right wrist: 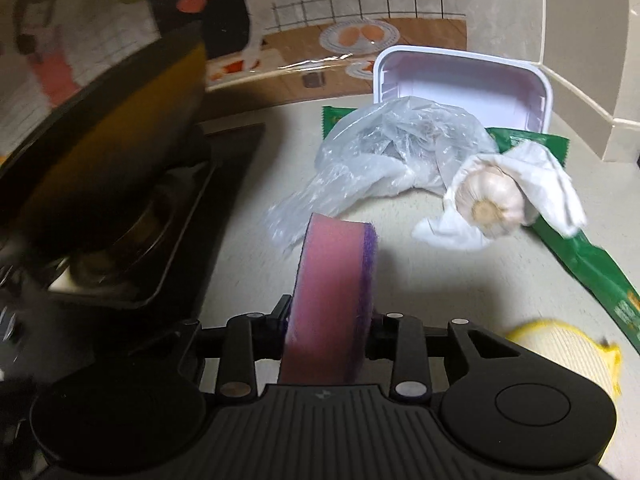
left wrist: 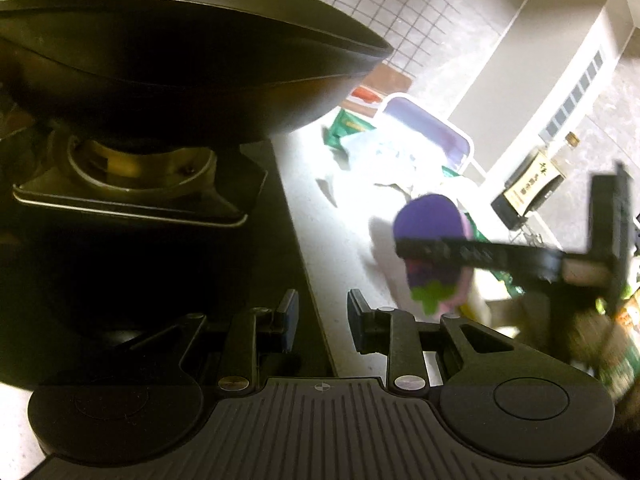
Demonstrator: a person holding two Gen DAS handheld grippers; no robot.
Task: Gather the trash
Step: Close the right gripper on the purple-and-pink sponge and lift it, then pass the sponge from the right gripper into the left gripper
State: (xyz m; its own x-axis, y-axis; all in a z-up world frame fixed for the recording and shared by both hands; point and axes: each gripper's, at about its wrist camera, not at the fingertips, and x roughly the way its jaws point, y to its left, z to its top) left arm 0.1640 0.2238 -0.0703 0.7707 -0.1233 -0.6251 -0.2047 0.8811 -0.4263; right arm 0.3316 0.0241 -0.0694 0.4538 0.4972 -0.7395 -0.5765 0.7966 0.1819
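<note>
From my left wrist view, my left gripper [left wrist: 318, 322] has its jaws spread with nothing between them, over the seam where the dark stove [left wrist: 160, 240] meets the pale tabletop [left wrist: 340, 248]. A black wok [left wrist: 168, 68] sits on the burner, far left. To the right, my right gripper [left wrist: 404, 248] reaches in from the side, its jaws pinching a purple sponge [left wrist: 430, 220] with a pink underside, held above the tabletop. Beyond it lie a washed-out clear bag [left wrist: 384, 156], a white tray [left wrist: 430, 132] and green wrappers [left wrist: 344, 126]. A bottle [left wrist: 536, 184] stands far right.

From my right wrist view, the sponge [right wrist: 332, 300] stands on edge between my jaws [right wrist: 332, 320], pink face toward the camera, purple layer on the right. Ahead on the tabletop [right wrist: 440, 280] the trash is heaped: a crumpled clear bag [right wrist: 384, 152], the white tray [right wrist: 460, 80] tilted up behind it, a green wrapper [right wrist: 592, 264] running near right, and a garlic bulb [right wrist: 490, 202] lying in a white tissue [right wrist: 548, 172] on the wrapper. A yellow-rimmed round thing [right wrist: 568, 348] sits near right. The wok [right wrist: 120, 140] and stove [right wrist: 180, 220] are on the left.
</note>
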